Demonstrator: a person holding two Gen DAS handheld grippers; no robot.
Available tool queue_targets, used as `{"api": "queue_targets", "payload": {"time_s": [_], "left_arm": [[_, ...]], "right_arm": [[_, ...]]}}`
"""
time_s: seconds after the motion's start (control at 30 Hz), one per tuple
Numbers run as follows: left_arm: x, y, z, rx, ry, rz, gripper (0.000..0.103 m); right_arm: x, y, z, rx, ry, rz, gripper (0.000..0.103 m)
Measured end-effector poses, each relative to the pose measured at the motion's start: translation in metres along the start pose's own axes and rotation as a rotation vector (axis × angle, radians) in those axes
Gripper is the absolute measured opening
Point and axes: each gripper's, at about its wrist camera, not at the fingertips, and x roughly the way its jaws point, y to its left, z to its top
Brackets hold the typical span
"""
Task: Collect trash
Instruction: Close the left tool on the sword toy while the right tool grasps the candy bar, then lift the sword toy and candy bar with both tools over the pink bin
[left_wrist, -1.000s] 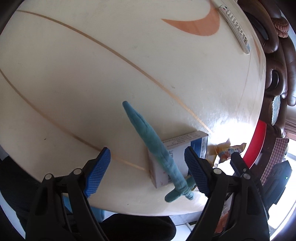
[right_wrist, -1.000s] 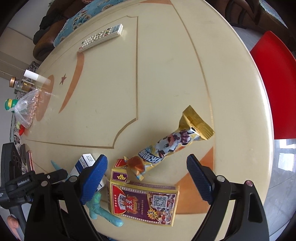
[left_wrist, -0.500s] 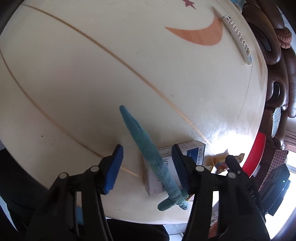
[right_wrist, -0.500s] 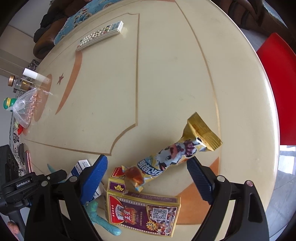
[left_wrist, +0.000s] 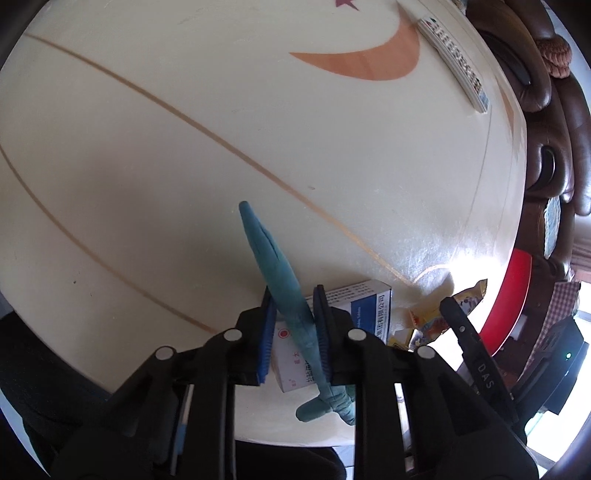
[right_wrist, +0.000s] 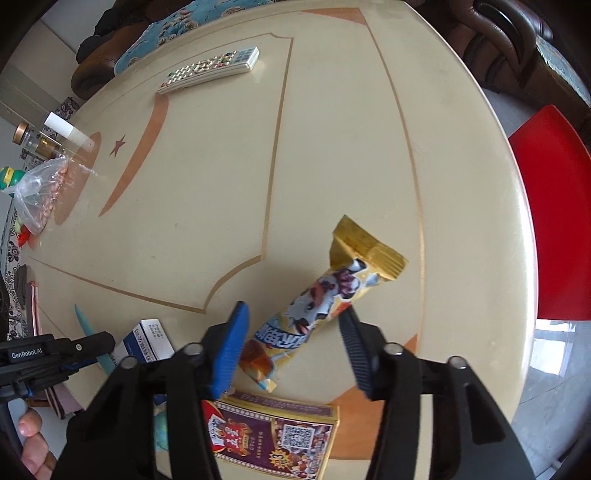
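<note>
A long teal soft thing (left_wrist: 266, 251) lies across a white and blue box (left_wrist: 369, 306) near the round cream table's (left_wrist: 184, 129) front edge. My left gripper (left_wrist: 293, 295) points down on it, jaws closing, and both blue pads press its sides. In the right wrist view a gold snack wrapper (right_wrist: 332, 291) with cartoon print lies slanted on the table. My right gripper (right_wrist: 293, 312) straddles its lower half, jaws closing, with a small gap still showing at the left pad. A purple and yellow card box (right_wrist: 273, 435) lies just below the wrapper.
A white remote (right_wrist: 210, 70) rests at the far side of the table. At the left edge are a clear bag of nuts (right_wrist: 37, 199) and glass bottles (right_wrist: 33, 138). A red chair (right_wrist: 554, 221) stands to the right, brown sofas behind.
The left jaws came together from wide open onto the teal thing. The right jaws narrowed around the snack wrapper. Neither hand shifted much.
</note>
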Motion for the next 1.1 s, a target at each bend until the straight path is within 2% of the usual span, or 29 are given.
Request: {"api": "queue_targets", "payload": {"time_s": [0.13, 0.3, 0.67, 1.1], "left_arm": [[0.0, -0.008, -0.001, 0.027, -0.003, 0.014, 0.021], [-0.004, -0.013, -0.004, 0.081, -0.016, 0.024, 0.021], [-0.023, -0.023, -0.01, 0.18, -0.045, -0.008, 0.019], [-0.052, -0.032, -0.043, 0.384, -0.131, -0.07, 0.018]], "right_arm": [[-0.001, -0.003, 0.0, 0.003, 0.005, 0.028, 0.033], [-0.005, 0.004, -0.002, -0.035, -0.016, 0.004, 0.022], [-0.023, 0.008, -0.007, -0.044, -0.068, -0.002, 0.018], [-0.057, 0.006, -0.022, -0.029, -0.121, 0.006, 0.018]]}}
